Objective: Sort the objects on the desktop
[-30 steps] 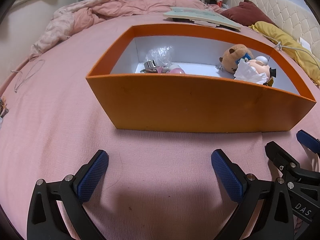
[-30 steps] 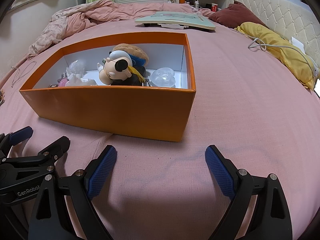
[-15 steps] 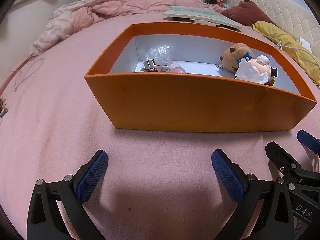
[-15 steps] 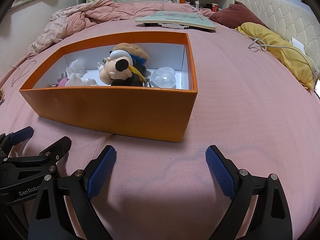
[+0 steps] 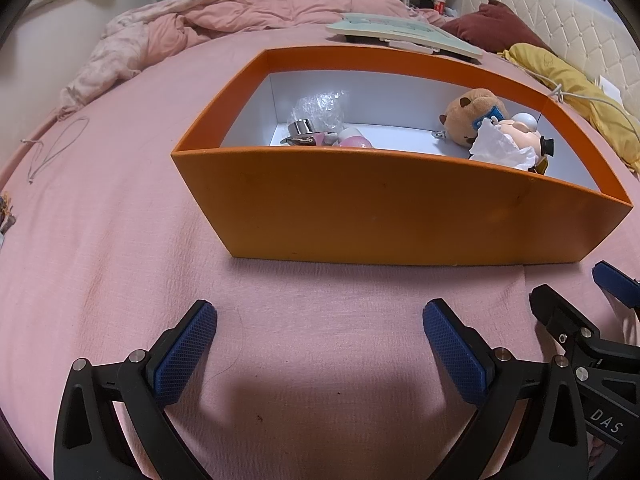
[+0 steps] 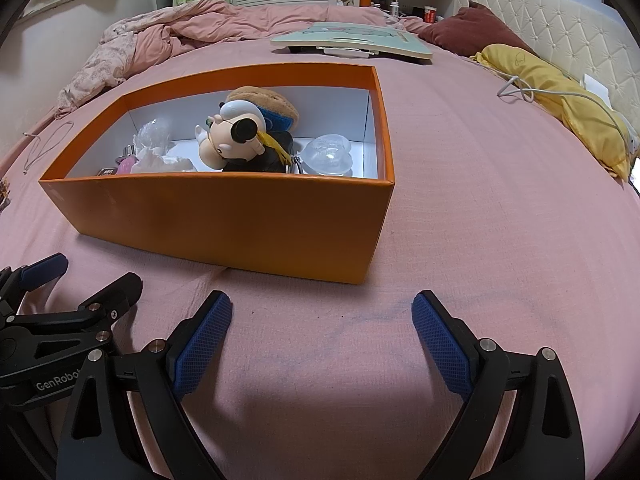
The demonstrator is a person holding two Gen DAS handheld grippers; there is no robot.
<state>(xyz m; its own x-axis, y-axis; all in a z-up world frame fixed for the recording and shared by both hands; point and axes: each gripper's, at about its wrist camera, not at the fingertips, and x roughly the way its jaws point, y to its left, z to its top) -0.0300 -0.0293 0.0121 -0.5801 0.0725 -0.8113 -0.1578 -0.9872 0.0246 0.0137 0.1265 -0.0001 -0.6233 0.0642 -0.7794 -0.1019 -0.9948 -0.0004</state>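
An orange box (image 5: 400,216) with a white inside stands on the pink bed; it also shows in the right wrist view (image 6: 224,216). It holds a brown plush (image 5: 470,114), a duck-like doll (image 6: 236,136), white tissue (image 5: 500,150), a crinkled clear bag (image 5: 318,110), a metal piece (image 5: 300,130), a pink item (image 5: 354,142) and a clear plastic shell (image 6: 328,154). My left gripper (image 5: 320,340) is open and empty in front of the box. My right gripper (image 6: 322,336) is open and empty, near the box's right front corner.
A pale green board (image 6: 352,38) lies behind the box. A crumpled pink duvet (image 5: 160,44) is at the back left. A yellow pillow (image 6: 560,92) with a white cable and a dark red pillow (image 6: 468,28) lie at the right. A thin cord (image 5: 52,148) lies at the left.
Both views have shifted very slightly; the box and its contents stay where they were and both grippers stay open.
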